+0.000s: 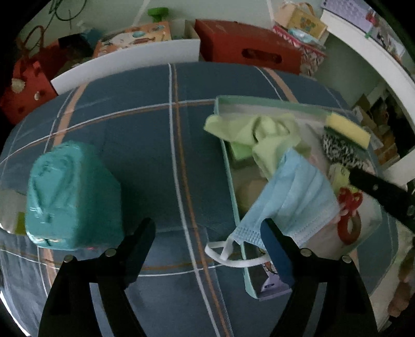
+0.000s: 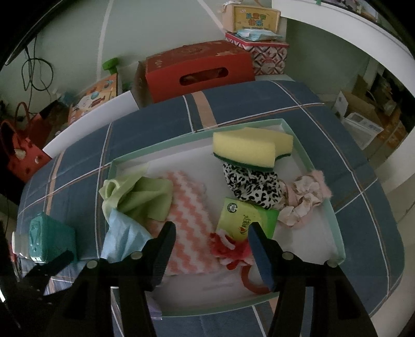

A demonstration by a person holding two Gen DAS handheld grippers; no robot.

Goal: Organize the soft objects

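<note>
A shallow tray with a pale green rim point(image 2: 166, 148) lies on a blue plaid bedsheet. It holds a yellow sponge point(image 2: 249, 147), a leopard-print cloth point(image 2: 254, 185), a pink fluffy piece point(image 2: 308, 197), a green tissue pack point(image 2: 246, 220), a light green cloth point(image 2: 141, 197) and a pink zigzag cloth point(image 2: 186, 207). A blue face mask point(image 1: 293, 197) drapes over the tray's left rim point(image 1: 272, 103), touching one fingertip of my left gripper point(image 1: 207, 228), which is open. A teal soft pack point(image 1: 70, 197) lies on the sheet to its left. My right gripper point(image 2: 211, 233) is open over a red fuzzy piece point(image 2: 228, 248).
Beyond the bed's white edge board point(image 1: 124, 59) stand a red box point(image 2: 197, 70), patterned boxes point(image 2: 256, 15) and a red bag point(image 2: 23, 155). A white curved shelf point(image 1: 376, 54) runs along the right. Plaid sheet point(image 1: 155, 145) lies between the teal pack and the tray.
</note>
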